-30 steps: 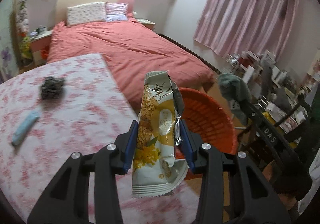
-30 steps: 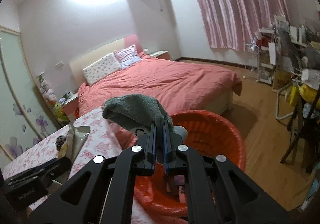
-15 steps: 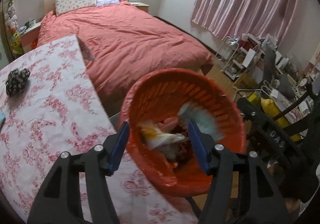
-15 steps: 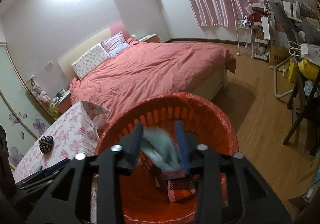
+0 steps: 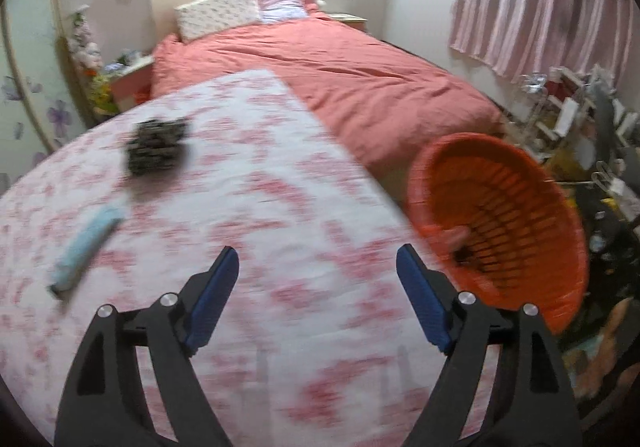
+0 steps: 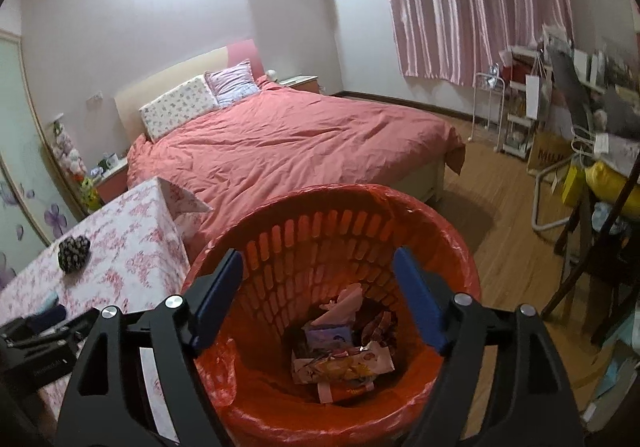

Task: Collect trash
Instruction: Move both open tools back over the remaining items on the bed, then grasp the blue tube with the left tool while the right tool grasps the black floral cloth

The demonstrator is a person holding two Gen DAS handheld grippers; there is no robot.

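An orange basket (image 6: 440, 231) with a red liner stands on the floor beside the table; it also shows at the right of the left wrist view (image 5: 520, 183). Wrappers and packets (image 6: 344, 355) lie at its bottom. My right gripper (image 6: 318, 299) is open and empty, above the basket's mouth. My left gripper (image 5: 318, 299) is open and empty, over the table with the pink flowered cloth (image 5: 260, 207). On the cloth lie a dark crumpled wad (image 5: 156, 145) and a light blue wrapper (image 5: 86, 243), both left of the left gripper. The wad also shows in the right wrist view (image 6: 73, 252).
A bed with a red cover (image 6: 288, 139) stands behind the table and basket. Cluttered shelves and a chair (image 6: 580, 151) fill the right side. Wooden floor (image 6: 504, 231) lies between the bed and the shelves. The left gripper's body (image 6: 36, 347) is at the right view's lower left.
Both grippers opened and dropped their loads into the basket: the left a snack packet, the right a grey-green cloth. The left gripper then swung back left over the table.
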